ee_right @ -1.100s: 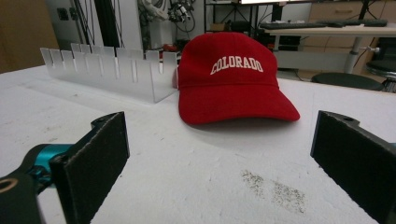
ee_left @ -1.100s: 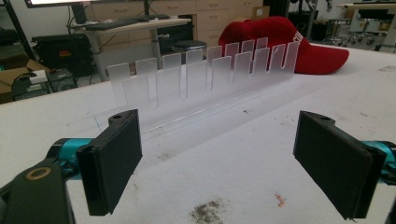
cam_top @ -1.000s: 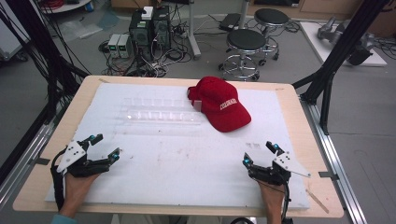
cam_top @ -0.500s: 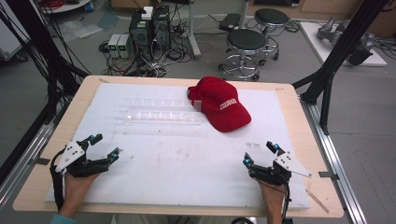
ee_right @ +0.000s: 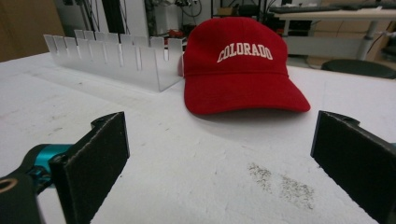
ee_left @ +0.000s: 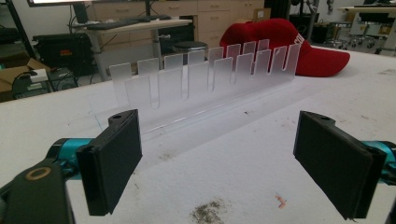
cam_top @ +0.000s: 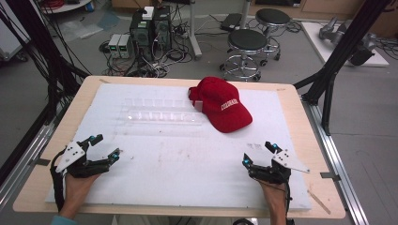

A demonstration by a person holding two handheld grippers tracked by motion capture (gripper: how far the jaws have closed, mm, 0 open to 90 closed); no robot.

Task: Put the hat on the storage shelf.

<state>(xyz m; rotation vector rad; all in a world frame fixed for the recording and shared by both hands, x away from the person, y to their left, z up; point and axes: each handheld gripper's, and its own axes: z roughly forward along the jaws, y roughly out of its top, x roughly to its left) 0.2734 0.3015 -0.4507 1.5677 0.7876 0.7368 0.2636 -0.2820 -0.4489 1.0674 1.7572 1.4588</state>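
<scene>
On the far half of the desk [cam_top: 56,136], right of centre in the high view, lies a red cap [cam_top: 224,108]; its brim points toward the person's side, and white letters reading COLORADO run across its front, plain in the right gripper view; just beside it, toward the left, stands a clear slotted rack [cam_top: 159,112], its long side running across the desk, one end close to the cap, though whether they touch I cannot tell. A white sheet [cam_top: 187,159] covers most of the desk, marked with a few dark smudges near the front. The left gripper [cam_top: 104,147] rests at the near left of the sheet, held in a hand [cam_top: 75,185], jaws spread wide with nothing between them; in its own view the rack lies ahead and the cap beyond the rack's far end. The right gripper [cam_top: 258,153] sits at the near right, held in the other hand [cam_top: 276,197], jaws likewise wide and empty; the cap lies ahead of it, well apart. Beyond the desk, two round stools [cam_top: 246,44] stand on the floor.
</scene>
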